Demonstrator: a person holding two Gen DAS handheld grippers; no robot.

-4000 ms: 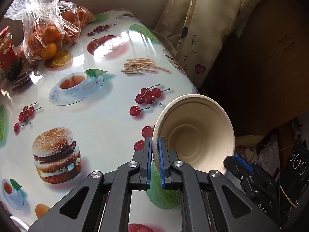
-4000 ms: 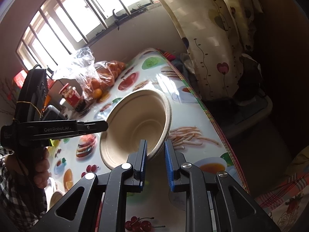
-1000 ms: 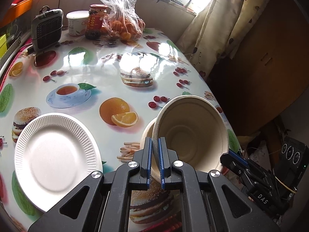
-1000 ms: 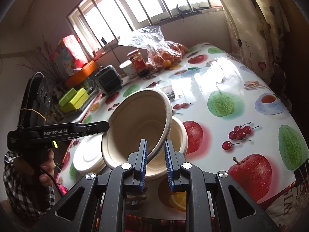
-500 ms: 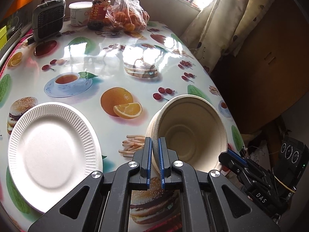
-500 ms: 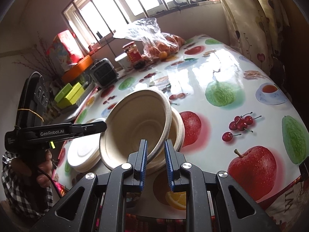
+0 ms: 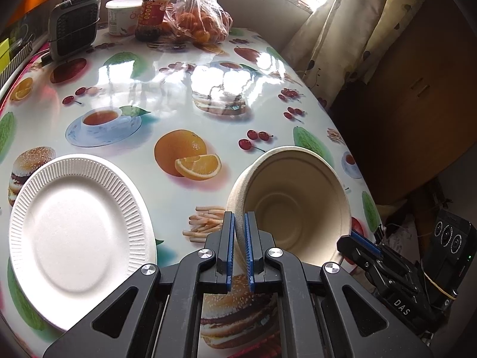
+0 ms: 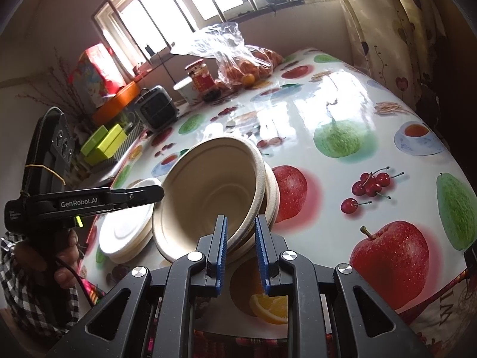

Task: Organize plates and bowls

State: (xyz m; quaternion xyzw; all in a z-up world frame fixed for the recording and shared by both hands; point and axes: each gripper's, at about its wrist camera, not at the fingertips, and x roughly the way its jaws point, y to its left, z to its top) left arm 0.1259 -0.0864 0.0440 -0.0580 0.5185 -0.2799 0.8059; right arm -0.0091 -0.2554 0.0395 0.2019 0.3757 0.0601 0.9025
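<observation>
We are clamping the left gripper on the tilted paper bowl's rim, above the bowls stacked near the table's front edge. The right gripper is straddling its opposite rim, released. The bowl's mouth is facing us.

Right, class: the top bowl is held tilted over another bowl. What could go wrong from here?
The left tool pinches only the rim of the top bowl, which is tilted; released now, it may tip off the lower bowl rather than nest. The right tool stands open astride the rims, so a nudge could shove the stack, perhaps into the plate.
</observation>
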